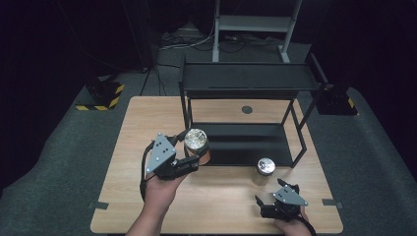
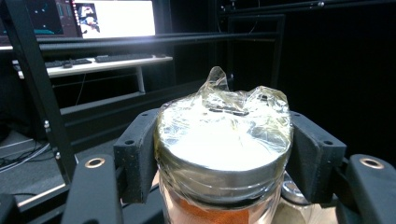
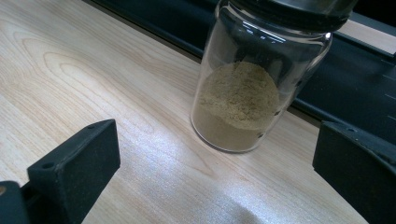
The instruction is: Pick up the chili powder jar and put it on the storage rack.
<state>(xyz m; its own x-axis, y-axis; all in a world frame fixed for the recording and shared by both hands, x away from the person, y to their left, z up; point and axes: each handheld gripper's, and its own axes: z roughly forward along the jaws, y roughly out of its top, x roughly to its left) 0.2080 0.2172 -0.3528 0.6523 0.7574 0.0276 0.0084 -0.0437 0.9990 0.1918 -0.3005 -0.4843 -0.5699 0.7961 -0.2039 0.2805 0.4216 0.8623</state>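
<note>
- Progress is looking partial: one of two jars is in hand, the other is waiting on the table.
- Left gripper, left of centre in the high view, is clenching around the orange-filled jar; in the left gripper view both black pads are pressing the glass just under the metal lid, which is wrapped in crinkled clear film.
- That jar is sitting right in front of the black shelf rack, by the rack's lower tier; both tiers are looking bare.
- Right gripper, at the lower right of the high view, is standing released, jaws spread wide with nothing between them.
- Second jar, holding tan powder, is standing upright on the wood just ahead of those open jaws, near the rack's front edge, not yet grasped.
- Remaining, by my judgement: shelving the held jar, then gripping and shelving the tan one.
</note>
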